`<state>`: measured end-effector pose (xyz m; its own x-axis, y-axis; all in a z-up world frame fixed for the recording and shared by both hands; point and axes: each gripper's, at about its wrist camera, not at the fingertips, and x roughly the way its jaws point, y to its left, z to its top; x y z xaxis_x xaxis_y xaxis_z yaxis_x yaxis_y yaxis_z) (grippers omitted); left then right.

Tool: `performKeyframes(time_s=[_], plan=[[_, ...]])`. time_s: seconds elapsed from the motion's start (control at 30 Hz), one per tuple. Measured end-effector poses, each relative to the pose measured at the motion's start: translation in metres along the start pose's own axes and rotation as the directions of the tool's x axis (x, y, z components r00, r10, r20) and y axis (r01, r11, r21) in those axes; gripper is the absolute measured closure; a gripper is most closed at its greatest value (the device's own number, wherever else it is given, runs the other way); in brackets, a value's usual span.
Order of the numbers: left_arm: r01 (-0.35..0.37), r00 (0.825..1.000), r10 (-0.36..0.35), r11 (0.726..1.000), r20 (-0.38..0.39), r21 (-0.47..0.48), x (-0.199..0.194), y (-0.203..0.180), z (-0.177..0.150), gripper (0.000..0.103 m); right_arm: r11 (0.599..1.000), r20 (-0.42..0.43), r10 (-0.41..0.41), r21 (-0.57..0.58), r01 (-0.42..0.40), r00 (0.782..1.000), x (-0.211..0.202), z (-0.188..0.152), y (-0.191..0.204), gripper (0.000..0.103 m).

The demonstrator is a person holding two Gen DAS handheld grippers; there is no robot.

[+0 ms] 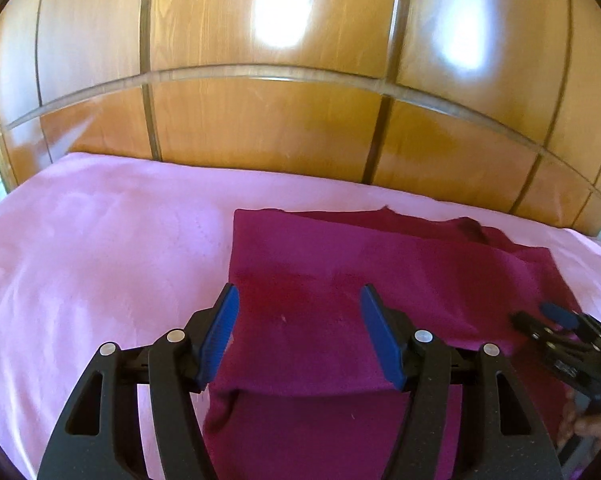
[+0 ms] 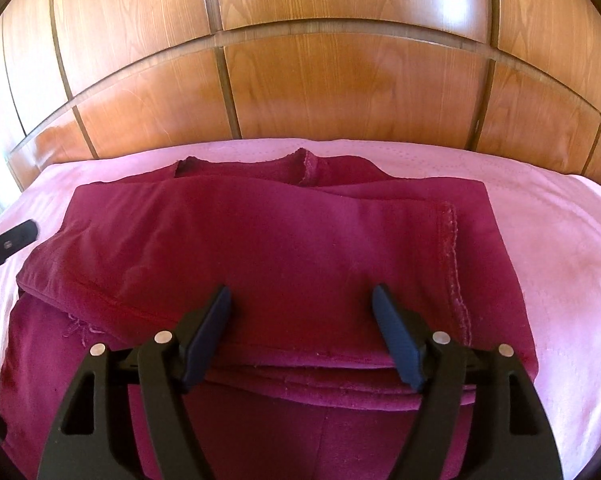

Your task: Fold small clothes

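From the left wrist, the left gripper (image 1: 299, 298) hovers with its blue jaws apart over the near left part of a dark red garment (image 1: 340, 264), which lies folded on a pink bedspread (image 1: 100, 240) before a wooden panelled wall (image 1: 260, 120); the right gripper (image 1: 556, 316) shows at the right edge. From the right wrist, the right gripper (image 2: 300, 296) holds its black jaws apart above the garment's (image 2: 260, 232) folded layers, gripping nothing; the left gripper (image 2: 10, 242) peeks in at the left edge.

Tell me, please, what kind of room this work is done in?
Probably a bedroom: the dark red knitted garment lies on a pink bedsheet over a bed-like surface, with a glossy panelled wooden wardrobe or headboard right behind it.
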<state>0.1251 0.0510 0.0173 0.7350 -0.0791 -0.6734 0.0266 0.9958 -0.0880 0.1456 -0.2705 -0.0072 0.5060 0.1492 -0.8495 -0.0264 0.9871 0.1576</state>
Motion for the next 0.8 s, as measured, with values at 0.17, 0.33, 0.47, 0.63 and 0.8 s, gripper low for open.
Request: performKeyframes(time_s=[0.17,0.33,0.47,0.63,0.8], plan=[[0.006,1.0,-0.006,1.0,0.007,0.013,-0.009,-0.005,-0.005,0.041,1.0,0.003,0.016,0.024,-0.017,1.0,-0.013,0.002,0.0,0.022],[0.01,1.0,-0.01,1.0,-0.006,0.027,-0.009,-0.008,-0.011,0.041,0.998,0.022,0.03,0.058,-0.032,0.999,-0.028,0.0,-0.008,0.022],[0.002,0.999,-0.001,1.0,-0.035,0.029,0.002,-0.008,-0.017,0.041,0.998,0.016,0.009,0.058,-0.01,1.0,-0.025,-0.002,-0.014,0.022],[-0.011,0.997,0.015,0.999,-0.082,0.042,0.022,-0.006,-0.025,0.041,0.998,0.006,-0.016,0.053,0.015,1.0,-0.014,-0.006,-0.015,0.02],[-0.017,0.996,0.02,0.999,-0.083,0.044,0.026,-0.007,-0.027,0.041,0.999,0.006,-0.03,0.037,0.03,1.0,-0.011,-0.008,-0.011,0.016]])
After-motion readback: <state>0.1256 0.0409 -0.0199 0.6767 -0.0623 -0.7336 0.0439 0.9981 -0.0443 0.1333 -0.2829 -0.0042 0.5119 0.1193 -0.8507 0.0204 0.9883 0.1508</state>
